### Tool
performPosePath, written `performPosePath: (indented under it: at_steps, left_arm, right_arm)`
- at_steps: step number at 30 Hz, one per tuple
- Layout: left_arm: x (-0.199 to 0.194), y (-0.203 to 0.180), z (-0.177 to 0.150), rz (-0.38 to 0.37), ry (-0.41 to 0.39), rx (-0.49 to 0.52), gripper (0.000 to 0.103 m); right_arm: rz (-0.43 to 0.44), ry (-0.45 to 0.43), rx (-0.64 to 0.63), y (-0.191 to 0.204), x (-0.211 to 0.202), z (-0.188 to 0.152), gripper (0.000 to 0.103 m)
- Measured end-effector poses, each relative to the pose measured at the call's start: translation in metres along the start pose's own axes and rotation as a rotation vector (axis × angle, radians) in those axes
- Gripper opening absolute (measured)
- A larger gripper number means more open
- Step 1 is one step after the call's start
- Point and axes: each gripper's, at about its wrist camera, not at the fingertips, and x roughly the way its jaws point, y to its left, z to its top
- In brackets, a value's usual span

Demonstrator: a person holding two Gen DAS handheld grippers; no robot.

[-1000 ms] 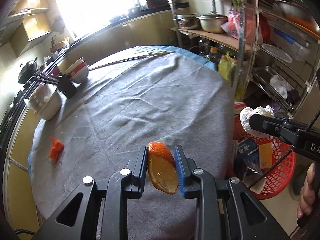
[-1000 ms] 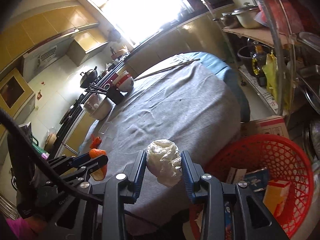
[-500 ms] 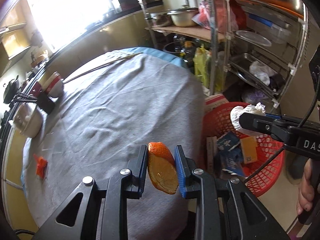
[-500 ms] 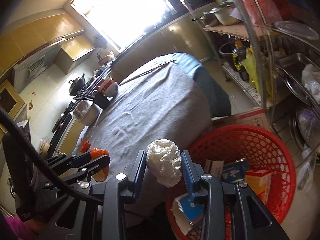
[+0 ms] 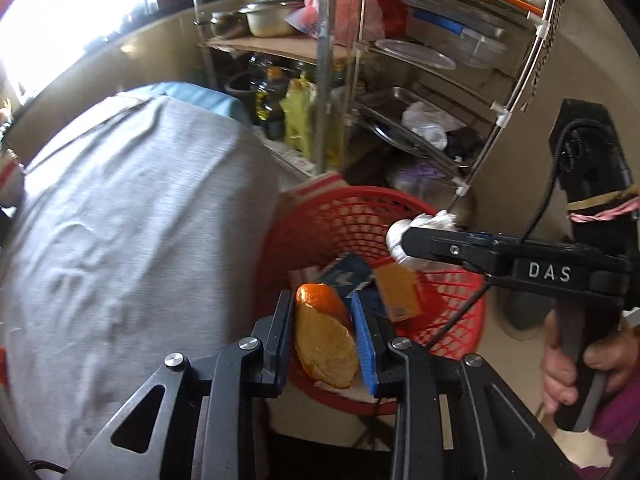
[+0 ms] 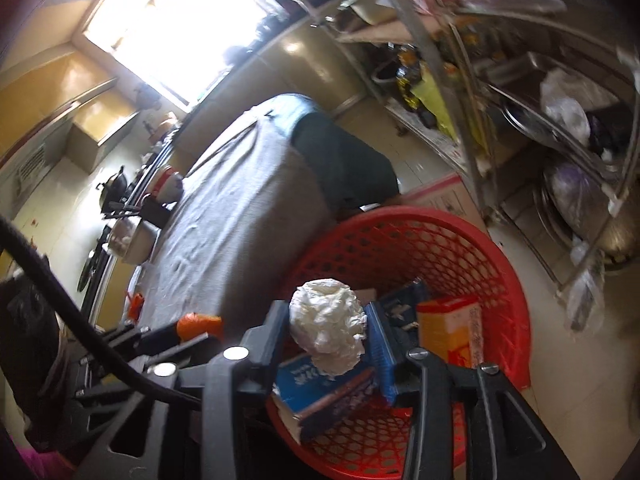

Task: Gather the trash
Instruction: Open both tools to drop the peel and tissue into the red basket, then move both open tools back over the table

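Left wrist: orange peel (image 5: 324,340) over red basket (image 5: 360,208)

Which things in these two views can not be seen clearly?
- Bottom of the red basket: both views, covered by boxes and the claws.
- Print on the yellow box: right wrist view, too small and blurred.
- Crumpled tissue: left wrist view, mostly behind the right claw.
- Metal rack: motion blur.
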Motion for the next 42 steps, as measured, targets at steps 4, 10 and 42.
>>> performPosePath:
  at_steps: [4,10,42]
  left_arm:
    - [0.007,-0.004,0.003,-0.068,0.001,-0.02,0.04]
    - [-0.004,0.012,0.004,-0.082,-0.062,-0.071,0.056]
    - [-0.135,0.181,-0.13,0.385,-0.188,-0.469,0.072]
  right_arm:
    - [-0.01,-0.003,0.062,-0.016,-0.001,0.002,0.06]
    - [-0.029,-0.014,0.079,-0.022,-0.003,0.005,0.06]
    - [0.054,0.091,-0.268,0.167,0.052,-0.012,0.06]
